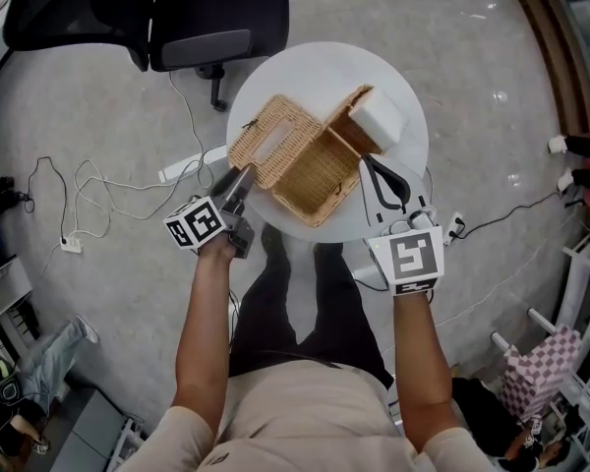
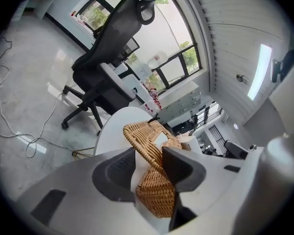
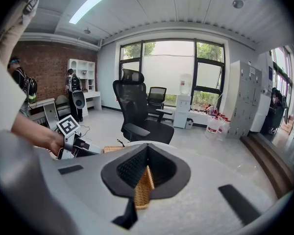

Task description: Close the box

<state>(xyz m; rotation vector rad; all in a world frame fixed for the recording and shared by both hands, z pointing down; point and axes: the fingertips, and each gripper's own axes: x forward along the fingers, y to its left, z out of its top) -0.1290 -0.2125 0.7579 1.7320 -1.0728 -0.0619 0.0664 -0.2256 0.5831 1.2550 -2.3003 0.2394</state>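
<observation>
An open wicker box (image 1: 320, 175) stands on a round white table (image 1: 315, 67). Its wicker lid (image 1: 273, 136) lies folded out to the left, and a white block (image 1: 379, 118) sits at the box's back right corner. My left gripper (image 1: 244, 180) is at the lid's near left edge. In the left gripper view (image 2: 149, 163) the lid's rim (image 2: 142, 138) runs between the parted jaws, with a gap at the left pad. My right gripper (image 1: 369, 162) is at the box's right side. In the right gripper view (image 3: 146, 153) its jaws meet over a strip of wicker wall (image 3: 144, 187).
A black office chair (image 1: 202, 18) stands on the floor just behind the table. White cables (image 1: 108, 180) trail over the floor on the left. A pink checked bag (image 1: 541, 362) and a white rack are at the lower right. The person's legs reach under the table's near edge.
</observation>
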